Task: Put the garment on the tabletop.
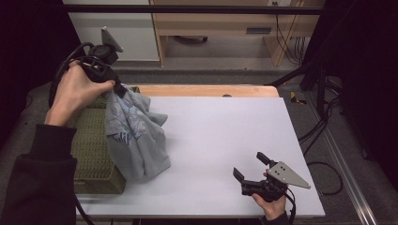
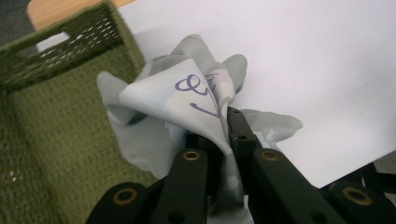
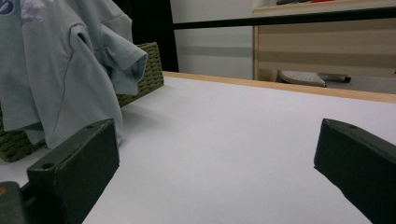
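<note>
The white table top (image 1: 220, 140) lies bare from its centre out to the 3 o'clock edge, its wooden rim showing along the far side. At 9 o'clock, the left gripper (image 1: 118, 89), jaws clenched on a bunched fold, holds the grey T-shirt (image 1: 136, 136) hanging over the green woven basket (image 1: 94, 154), whose near side the shirt covers. At 5 o'clock the right gripper (image 1: 251, 166) rests with jaws released and empty; the shirt's print is creased and unreadable.

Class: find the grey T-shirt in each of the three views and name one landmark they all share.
High view: grey T-shirt hangs left of centre from the left gripper.
Left gripper view: centre, bunched between the jaws.
Right gripper view: upper left, hanging.
Shared landmark: the green woven basket.
</note>
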`<state>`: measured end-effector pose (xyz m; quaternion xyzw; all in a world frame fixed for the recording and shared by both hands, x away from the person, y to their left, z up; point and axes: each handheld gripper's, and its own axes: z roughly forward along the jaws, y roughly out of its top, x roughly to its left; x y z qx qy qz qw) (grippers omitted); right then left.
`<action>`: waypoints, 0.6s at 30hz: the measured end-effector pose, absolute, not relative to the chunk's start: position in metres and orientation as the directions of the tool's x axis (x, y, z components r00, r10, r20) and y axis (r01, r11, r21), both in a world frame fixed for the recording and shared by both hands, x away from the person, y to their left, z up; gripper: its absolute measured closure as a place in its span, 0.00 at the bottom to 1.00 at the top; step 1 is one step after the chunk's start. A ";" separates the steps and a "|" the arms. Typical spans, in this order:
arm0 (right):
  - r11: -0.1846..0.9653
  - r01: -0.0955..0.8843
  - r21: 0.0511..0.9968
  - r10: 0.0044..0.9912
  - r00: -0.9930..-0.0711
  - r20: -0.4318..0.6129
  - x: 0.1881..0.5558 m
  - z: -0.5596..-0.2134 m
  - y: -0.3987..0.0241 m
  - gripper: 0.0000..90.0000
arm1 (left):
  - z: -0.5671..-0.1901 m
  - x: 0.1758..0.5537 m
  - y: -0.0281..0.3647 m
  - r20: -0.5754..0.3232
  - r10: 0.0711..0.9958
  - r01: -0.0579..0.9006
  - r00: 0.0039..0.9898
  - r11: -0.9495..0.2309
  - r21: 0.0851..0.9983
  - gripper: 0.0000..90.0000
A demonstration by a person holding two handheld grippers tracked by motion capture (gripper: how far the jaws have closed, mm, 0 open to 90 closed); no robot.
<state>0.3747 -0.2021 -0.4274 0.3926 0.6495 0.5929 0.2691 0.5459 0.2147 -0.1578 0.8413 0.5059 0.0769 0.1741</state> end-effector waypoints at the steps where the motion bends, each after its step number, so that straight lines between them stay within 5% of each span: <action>1: -0.014 0.196 0.980 0.831 -0.544 0.121 0.374 -0.427 -0.203 0.00 | -0.157 0.545 0.209 -0.039 0.873 0.818 0.486 -0.438 0.372 0.96; 18: -0.029 0.194 0.981 0.827 -0.546 0.132 0.372 -0.424 -0.205 0.00 | -0.144 0.523 0.110 -0.006 0.742 0.676 0.671 -0.608 0.415 0.96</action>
